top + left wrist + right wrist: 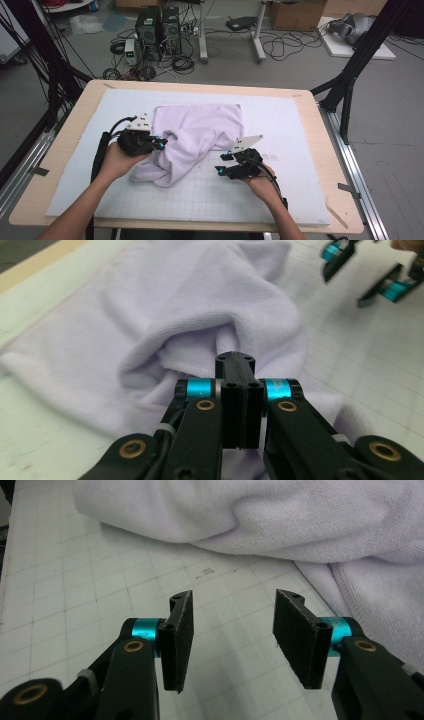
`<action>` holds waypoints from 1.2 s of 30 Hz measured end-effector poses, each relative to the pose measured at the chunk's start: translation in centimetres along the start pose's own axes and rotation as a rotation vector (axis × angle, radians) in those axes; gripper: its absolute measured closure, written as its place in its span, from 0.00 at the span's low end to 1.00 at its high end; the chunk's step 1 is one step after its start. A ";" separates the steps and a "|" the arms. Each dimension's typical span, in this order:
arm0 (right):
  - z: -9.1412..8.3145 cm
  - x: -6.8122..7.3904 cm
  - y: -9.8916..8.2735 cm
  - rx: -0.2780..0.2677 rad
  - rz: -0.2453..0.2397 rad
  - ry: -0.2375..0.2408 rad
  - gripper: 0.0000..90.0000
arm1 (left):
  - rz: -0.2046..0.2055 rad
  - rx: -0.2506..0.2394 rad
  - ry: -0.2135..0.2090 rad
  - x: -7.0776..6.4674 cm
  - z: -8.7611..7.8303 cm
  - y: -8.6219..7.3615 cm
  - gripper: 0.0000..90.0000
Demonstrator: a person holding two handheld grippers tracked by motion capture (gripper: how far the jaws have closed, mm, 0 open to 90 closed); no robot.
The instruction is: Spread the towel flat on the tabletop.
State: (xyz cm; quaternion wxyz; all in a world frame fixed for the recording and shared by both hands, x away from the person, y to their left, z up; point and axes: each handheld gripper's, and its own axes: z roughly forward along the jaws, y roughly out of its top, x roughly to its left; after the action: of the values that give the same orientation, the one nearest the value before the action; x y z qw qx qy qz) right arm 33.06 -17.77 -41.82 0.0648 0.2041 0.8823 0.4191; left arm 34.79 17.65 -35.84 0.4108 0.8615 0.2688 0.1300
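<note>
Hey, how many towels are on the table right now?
1. A single lilac towel lies bunched on the white mat, mid-table; the left gripper is at its left edge. Nothing hints at another beneath its folds.

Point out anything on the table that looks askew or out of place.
The towel is not flat: its near left part is pulled over into a rumpled heap. The left gripper is shut on a fold there; the right gripper is open beside it.

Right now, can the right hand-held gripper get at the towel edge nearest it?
Probably yes. The right hand-held gripper is open and holds nothing, with bare gridded mat between its jaws and the towel just ahead. The left hand-held gripper is shut on a fold on the towel's other side.
</note>
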 end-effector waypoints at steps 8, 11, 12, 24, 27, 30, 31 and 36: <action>0.8 0.1 0.7 -0.012 -0.010 0.004 0.58 | -0.101 0.051 0.075 3.7 -0.1 -2.4 1.00; 1.7 0.1 1.7 -0.019 -0.028 0.004 0.60 | -0.113 0.049 0.062 4.0 -0.4 -2.8 0.99; 2.0 0.0 2.0 -0.021 -0.033 0.003 0.60 | -0.119 0.037 0.051 3.9 -0.5 -2.8 0.97; 6.2 -1.0 3.3 0.034 0.000 -0.009 0.57 | -0.051 0.059 -0.014 0.7 1.3 -3.4 0.65; 7.5 -1.2 3.5 0.044 0.024 -0.017 0.62 | -0.067 0.076 -0.007 1.0 2.2 -4.1 0.83; 8.8 -1.3 3.6 0.033 0.023 -0.035 0.78 | -0.062 0.077 -0.004 0.9 2.4 -4.1 0.89; 8.9 -1.3 3.7 0.021 0.028 -0.029 0.87 | -0.056 0.076 -0.005 0.9 2.3 -4.0 0.90; 7.4 -1.4 3.8 -0.002 0.030 0.020 0.97 | -0.062 0.032 -0.007 0.7 0.8 -3.6 0.90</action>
State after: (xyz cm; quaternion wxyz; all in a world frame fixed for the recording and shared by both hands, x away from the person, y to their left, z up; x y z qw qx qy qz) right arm 37.64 -10.87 -43.72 0.0498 0.2129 0.8794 0.4229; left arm 34.46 19.39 -39.13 0.4017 0.8596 0.2961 0.1097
